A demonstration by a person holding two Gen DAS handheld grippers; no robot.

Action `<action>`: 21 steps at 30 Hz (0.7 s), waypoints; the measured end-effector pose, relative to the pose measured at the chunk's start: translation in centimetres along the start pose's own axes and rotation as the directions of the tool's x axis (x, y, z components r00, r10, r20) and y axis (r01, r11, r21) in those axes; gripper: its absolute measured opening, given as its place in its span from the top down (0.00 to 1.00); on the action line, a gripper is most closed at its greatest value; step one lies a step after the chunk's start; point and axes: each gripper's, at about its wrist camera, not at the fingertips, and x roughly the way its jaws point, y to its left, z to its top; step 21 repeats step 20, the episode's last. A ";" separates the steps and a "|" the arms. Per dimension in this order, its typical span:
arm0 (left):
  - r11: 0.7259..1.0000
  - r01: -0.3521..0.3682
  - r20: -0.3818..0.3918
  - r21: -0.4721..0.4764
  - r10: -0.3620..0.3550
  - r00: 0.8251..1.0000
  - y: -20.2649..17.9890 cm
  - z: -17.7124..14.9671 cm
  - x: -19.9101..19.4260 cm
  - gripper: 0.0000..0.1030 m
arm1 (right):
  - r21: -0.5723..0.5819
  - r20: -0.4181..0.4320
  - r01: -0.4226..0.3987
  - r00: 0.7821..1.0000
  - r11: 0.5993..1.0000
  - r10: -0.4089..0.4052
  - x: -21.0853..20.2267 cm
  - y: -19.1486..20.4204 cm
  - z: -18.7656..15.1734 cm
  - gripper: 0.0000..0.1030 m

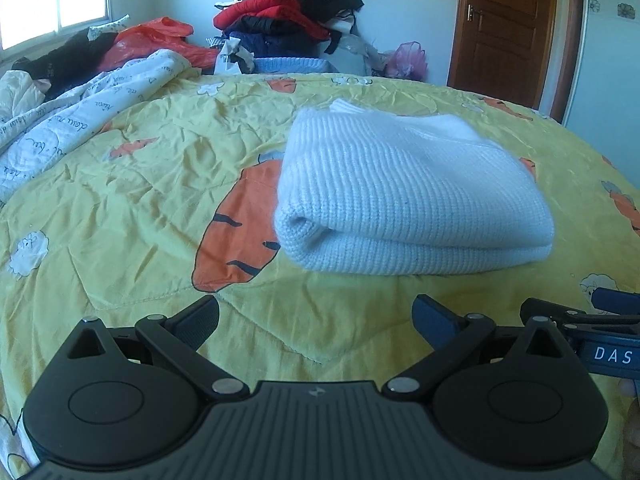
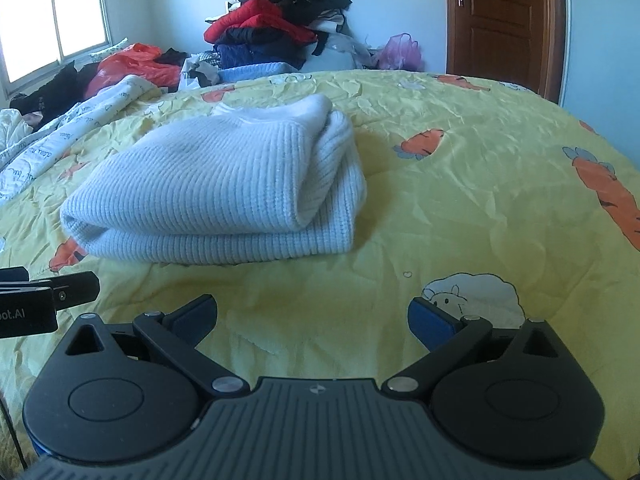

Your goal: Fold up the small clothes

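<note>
A white ribbed knit sweater [image 1: 404, 196] lies folded into a thick bundle on the yellow carrot-print quilt [image 1: 132, 208]. In the right wrist view the sweater [image 2: 216, 192] sits ahead and to the left. My left gripper [image 1: 316, 316] is open and empty, just short of the sweater's near edge. My right gripper [image 2: 312, 316] is open and empty, over bare quilt [image 2: 460, 184] to the right of the sweater. Each gripper's side shows at the edge of the other's view: the right one in the left wrist view [image 1: 600, 320], the left one in the right wrist view [image 2: 44, 300].
A heap of red, black and blue clothes [image 1: 288, 12] stands at the far side of the bed. A white printed blanket [image 1: 72, 116] and a red plastic bag [image 1: 156, 40] lie far left. A wooden door [image 1: 508, 28] is at the back right.
</note>
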 end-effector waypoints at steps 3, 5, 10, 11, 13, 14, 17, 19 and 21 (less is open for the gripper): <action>1.000 -0.001 0.008 0.002 0.001 1.000 0.0 0.0 -0.1 0.00 | -0.006 0.004 -0.001 1.000 1.000 0.001 -0.2 0.2 0.1 0.00; 1.000 0.003 0.010 0.003 -0.003 1.000 0.0 0.0 -0.2 0.00 | -0.010 0.007 -0.004 1.000 1.000 0.004 -0.3 0.3 0.2 0.00; 1.000 0.022 0.046 0.004 -0.022 0.999 0.0 0.0 -0.7 0.00 | -0.010 0.006 -0.004 1.000 1.000 0.004 -0.3 0.3 0.4 0.00; 1.000 0.020 0.055 0.003 -0.020 0.998 0.0 -0.1 -0.8 0.00 | -0.009 0.005 -0.004 1.000 1.000 0.004 -0.3 0.3 0.4 0.00; 1.000 0.003 0.070 -0.002 -0.003 0.998 0.1 -0.2 -0.9 0.00 | -0.008 0.004 -0.004 1.000 1.000 0.004 -0.3 0.3 0.4 0.00; 1.000 -0.003 0.069 -0.006 0.003 0.998 0.2 -0.2 -0.9 0.01 | -0.008 0.005 -0.004 1.000 1.000 0.004 -0.3 0.3 0.4 0.00; 0.999 0.012 0.055 -0.037 -0.010 0.998 0.9 0.0 -1.0 0.03 | -0.010 0.011 -0.006 1.000 1.000 0.006 -0.3 0.3 0.5 0.00; 0.999 0.012 0.068 -0.035 -0.010 0.998 1.1 0.0 -1.5 0.02 | -0.006 0.012 -0.013 1.000 1.000 0.013 -0.4 0.3 0.6 0.00; 0.999 0.019 0.070 -0.029 -0.017 0.997 1.3 0.0 -1.8 0.02 | -0.002 0.011 -0.018 1.000 1.000 0.018 -0.5 0.3 0.6 0.00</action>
